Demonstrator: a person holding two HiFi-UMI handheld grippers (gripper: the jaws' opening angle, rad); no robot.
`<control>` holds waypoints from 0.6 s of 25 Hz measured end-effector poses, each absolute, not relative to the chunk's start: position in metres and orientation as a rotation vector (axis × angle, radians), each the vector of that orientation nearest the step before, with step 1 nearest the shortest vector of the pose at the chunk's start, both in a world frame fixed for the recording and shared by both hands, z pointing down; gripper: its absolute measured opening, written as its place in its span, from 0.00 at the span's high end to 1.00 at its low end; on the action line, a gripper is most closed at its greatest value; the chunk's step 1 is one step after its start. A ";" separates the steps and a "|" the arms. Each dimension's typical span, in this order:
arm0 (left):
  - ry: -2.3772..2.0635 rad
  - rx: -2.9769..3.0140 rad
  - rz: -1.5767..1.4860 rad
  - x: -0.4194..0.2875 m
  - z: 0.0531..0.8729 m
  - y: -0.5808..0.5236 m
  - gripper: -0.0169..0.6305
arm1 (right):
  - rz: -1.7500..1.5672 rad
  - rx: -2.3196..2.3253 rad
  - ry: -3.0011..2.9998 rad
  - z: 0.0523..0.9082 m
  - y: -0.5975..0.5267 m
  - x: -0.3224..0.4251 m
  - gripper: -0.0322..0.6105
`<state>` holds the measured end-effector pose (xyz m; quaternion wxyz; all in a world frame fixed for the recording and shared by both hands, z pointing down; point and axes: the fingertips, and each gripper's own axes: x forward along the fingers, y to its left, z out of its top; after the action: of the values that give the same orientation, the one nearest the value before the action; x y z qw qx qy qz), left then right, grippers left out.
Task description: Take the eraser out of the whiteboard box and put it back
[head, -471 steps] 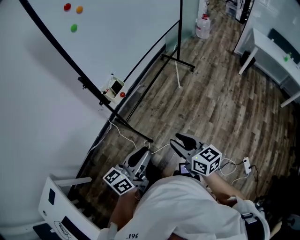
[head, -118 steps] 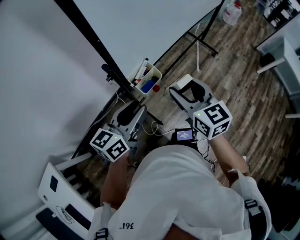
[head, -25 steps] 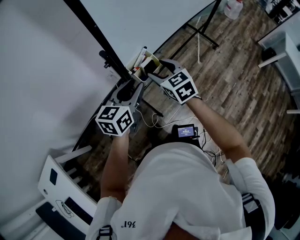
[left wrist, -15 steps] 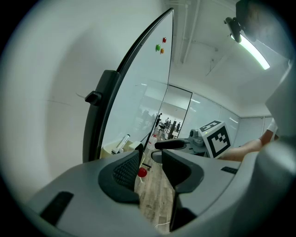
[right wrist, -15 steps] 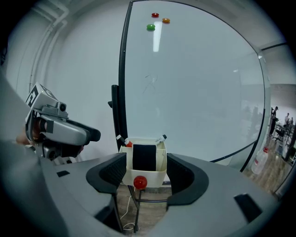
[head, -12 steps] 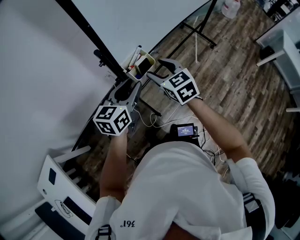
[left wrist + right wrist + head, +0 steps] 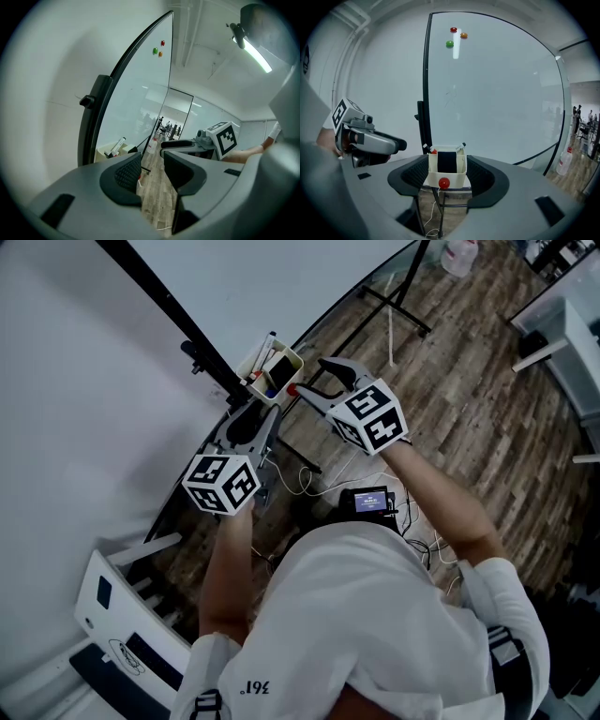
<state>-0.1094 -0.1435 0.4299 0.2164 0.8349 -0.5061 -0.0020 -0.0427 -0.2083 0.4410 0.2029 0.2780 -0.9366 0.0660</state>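
jaws of the right gripper (image 7: 314,378) stand wide apart and empty, drawn back from the whiteboard box (image 7: 457,180) they reached into a second ago. the eraser (image 7: 446,161) stands inside it, straight ahead between them, so the put-back looks done. left gripper (image 7: 152,164) jaws are barely parted and hold nothing.

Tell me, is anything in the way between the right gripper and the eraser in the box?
Nothing visible is. The right gripper has its jaws apart and faces the box, with nothing seen between them. The eraser stands in the box's open top, with markers near it.
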 end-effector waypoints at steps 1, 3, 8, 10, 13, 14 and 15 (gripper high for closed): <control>-1.400 2.315 -0.010 -0.108 0.429 -0.143 0.73 | 0.182 0.768 -2.619 0.439 -0.206 -0.042 0.53; -1.396 2.319 -0.021 -0.106 0.427 -0.142 0.73 | 0.177 0.753 -2.628 0.436 -0.202 -0.040 0.53; -1.377 2.333 -0.050 -0.099 0.417 -0.138 0.73 | 0.180 0.748 -2.652 0.424 -0.192 -0.032 0.55; -1.368 2.344 -0.064 -0.096 0.413 -0.136 0.73 | 0.183 0.757 -2.664 0.418 -0.189 -0.028 0.57; -1.352 2.363 -0.087 -0.091 0.404 -0.133 0.73 | 0.187 0.775 -2.684 0.408 -0.184 -0.023 0.60; -1.346 2.369 -0.095 -0.090 0.401 -0.133 0.73 | 0.188 0.781 -2.689 0.405 -0.183 -0.021 0.61; -1.340 2.375 -0.103 -0.089 0.399 -0.132 0.73 | 0.189 0.786 -2.694 0.402 -0.182 -0.019 0.62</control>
<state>-0.0887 -0.1317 0.3985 0.2051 0.8518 -0.4806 -0.0371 -0.0194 -0.1817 0.4020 0.1636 0.2758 -0.9449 0.0661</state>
